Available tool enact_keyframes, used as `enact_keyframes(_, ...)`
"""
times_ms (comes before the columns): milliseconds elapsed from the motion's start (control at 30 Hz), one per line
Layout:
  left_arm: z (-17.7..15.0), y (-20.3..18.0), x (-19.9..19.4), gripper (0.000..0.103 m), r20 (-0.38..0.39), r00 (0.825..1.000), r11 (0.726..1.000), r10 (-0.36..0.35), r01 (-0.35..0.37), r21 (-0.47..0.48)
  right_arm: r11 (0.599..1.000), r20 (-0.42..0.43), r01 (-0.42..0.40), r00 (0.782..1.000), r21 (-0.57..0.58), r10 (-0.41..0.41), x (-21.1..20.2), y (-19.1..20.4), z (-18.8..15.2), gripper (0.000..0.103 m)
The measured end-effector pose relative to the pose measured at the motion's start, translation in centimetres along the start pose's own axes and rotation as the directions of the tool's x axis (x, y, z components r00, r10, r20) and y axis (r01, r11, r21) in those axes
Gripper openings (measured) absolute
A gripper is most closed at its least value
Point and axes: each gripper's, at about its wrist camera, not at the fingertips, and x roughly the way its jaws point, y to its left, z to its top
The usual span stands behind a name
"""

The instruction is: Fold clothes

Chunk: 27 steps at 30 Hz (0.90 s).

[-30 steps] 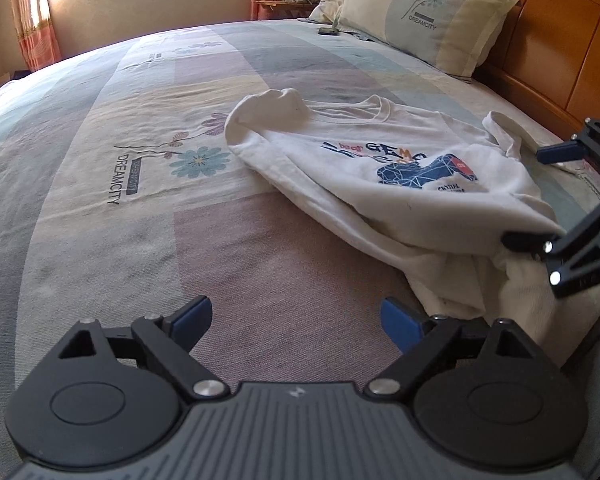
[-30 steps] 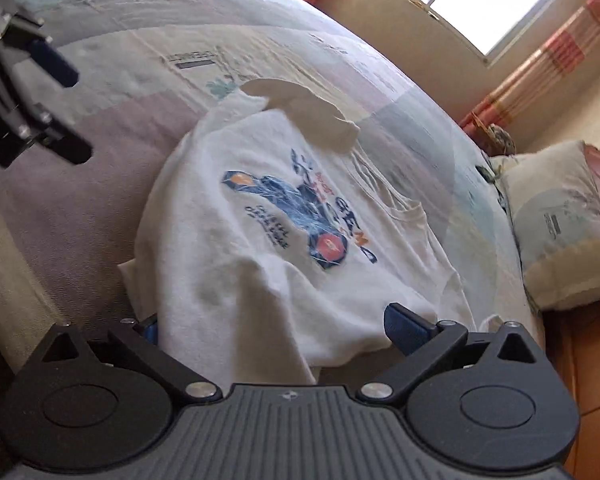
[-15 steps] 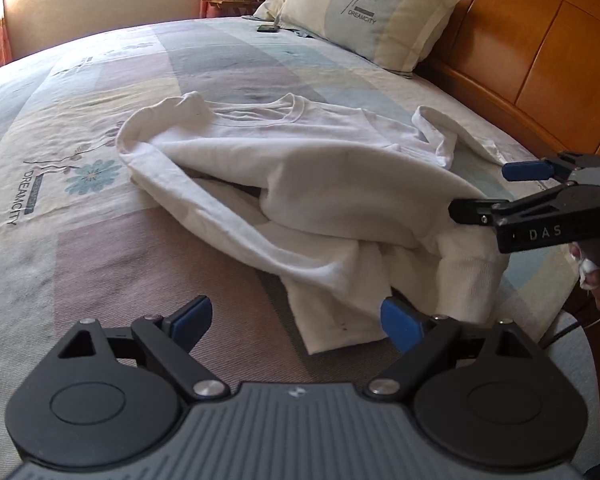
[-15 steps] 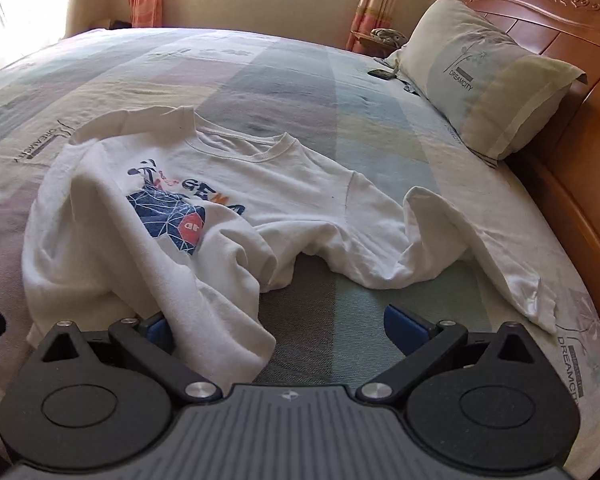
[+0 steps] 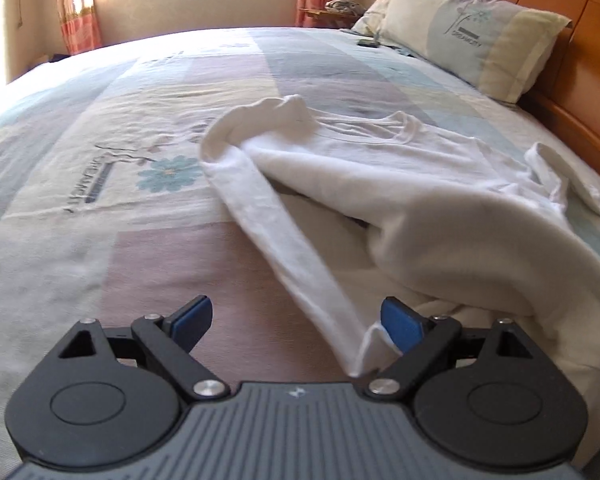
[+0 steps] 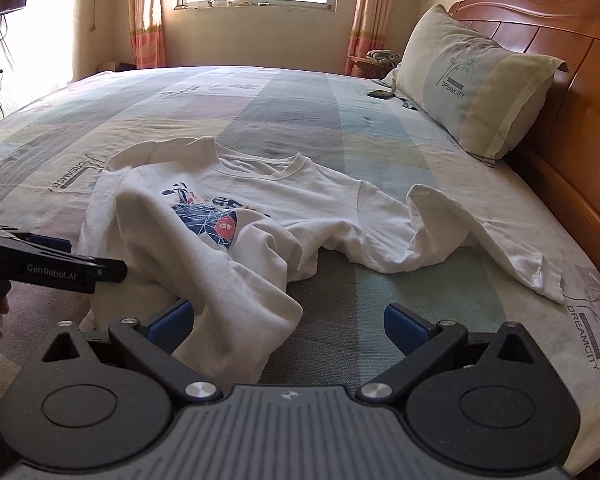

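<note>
The sweatshirt (image 6: 284, 216) lies rumpled on the bed (image 6: 284, 92) near the pillow (image 6: 472, 80), and with the left gripper (image 5: 296, 322) and right gripper (image 6: 286, 320) both spread wide, closing now could pinch a bunched fold and skew it.

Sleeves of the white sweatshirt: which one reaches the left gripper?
The sleeve stretched toward the left gripper, cuff beside its blue pad; the other sleeve lies nearer the wooden headboard.
</note>
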Motion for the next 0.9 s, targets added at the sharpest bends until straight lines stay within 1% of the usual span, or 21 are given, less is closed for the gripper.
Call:
enact_keyframes(67, 0.3, 1.6, 0.6, 0.091, 0.01, 0.992, 0.992, 0.124, -0.124, 0.022, 1.0, -0.012, -0.001, 1.0, 0.01, 0.001, 0.2, -0.2, -0.3, 0.103)
enact_keyframes(167, 1.2, 4.7, 1.0, 0.091, -0.014, 0.983, 0.983, 0.181, -0.181, -0.026, 1.0, -0.029, -0.004, 1.0, 0.03, 0.005, 0.5, -0.4, -0.8, 0.103)
enact_keyframes(233, 1.6, 5.9, 0.1, 0.091, -0.012, 0.992, 0.989, 0.126, -0.126, -0.074, 0.999, -0.036, -0.006, 0.999, 0.039, 0.007, 0.5, -0.4, -1.1, 0.103)
enact_keyframes(300, 1.5, 5.6, -0.6, 0.091, -0.036, 0.999, 0.996, 0.031, -0.034, -0.085, 0.999, -0.036, -0.005, 0.999, 0.041, 0.007, 0.5, -0.3, -1.3, 0.103)
enact_keyframes(333, 1.2, 4.8, -1.0, 0.091, -0.054, 0.998, 0.995, -0.037, 0.032, -0.092, 0.999, -0.036, -0.005, 0.999, 0.041, 0.007, 0.5, -0.2, -1.4, 0.103)
enact_keyframes(367, 0.9, 4.1, -1.4, 0.091, -0.07, 0.992, 0.99, -0.106, 0.098, -0.1, 0.999, -0.039, -0.004, 0.999, 0.045, 0.006, 0.6, -0.2, -1.5, 0.103)
enact_keyframes(400, 0.5, 3.2, -1.8, 0.091, -0.078, 0.983, 0.981, -0.169, 0.161, -0.104, 0.999, -0.041, -0.003, 0.999, 0.049, 0.005, 0.6, -0.1, -1.6, 0.103)
enact_keyframes(433, 0.1, 2.5, -2.1, 0.091, -0.081, 0.974, 0.974, -0.209, 0.2, -0.107, 0.999, -0.045, -0.006, 0.999, 0.052, 0.009, 0.7, -0.1, -1.6, 0.103)
enact_keyframes(500, -0.8, 0.4, -2.5, 0.091, -0.093, 0.962, 0.963, -0.256, 0.246, -0.106, 0.998, -0.048, -0.011, 0.999, 0.056, 0.014, 0.7, -0.1, -1.6, 0.103)
enact_keyframes(633, -2.2, -3.7, -2.4, 0.091, -0.118, 0.955, 0.961, -0.274, 0.265, -0.082, 0.998, -0.048, -0.017, 0.999, 0.061, 0.02, 0.4, -0.1, -1.8, 0.103)
enact_keyframes(733, -2.2, -6.1, -1.7, 0.091, -0.115, 0.962, 0.969, -0.248, 0.246, -0.024, 0.998, -0.047, -0.022, 0.999, 0.065, 0.025, 0.3, -0.1, -2.0, 0.103)
enact_keyframes(800, -2.2, -7.3, -1.1, 0.092, -0.085, 0.986, 0.988, -0.145, 0.149, 0.046, 0.997, -0.047, -0.025, 0.999, 0.068, 0.028, 0.2, -0.2, -2.1, 0.103)
enact_keyframes(833, -2.2, -7.9, -0.8, 0.091, -0.067, 0.993, 0.992, -0.094, 0.099, 0.078, 0.997, -0.047, -0.026, 0.998, 0.07, 0.03, 0.1, -0.2, -2.1, 0.103)
enact_keyframes(867, -2.0, -7.7, -0.5, 0.092, -0.053, 0.998, 0.995, -0.047, 0.051, 0.086, 0.997, -0.047, -0.028, 0.998, 0.071, 0.031, 0.1, -0.2, -2.2, 0.103)
enact_keyframes(900, -1.8, -7.1, -0.4, 0.093, -0.034, 0.999, 0.997, -0.028, 0.031, 0.077, 0.997, -0.046, -0.029, 0.998, 0.073, 0.033, 0.0, -0.2, -2.2, 0.103)
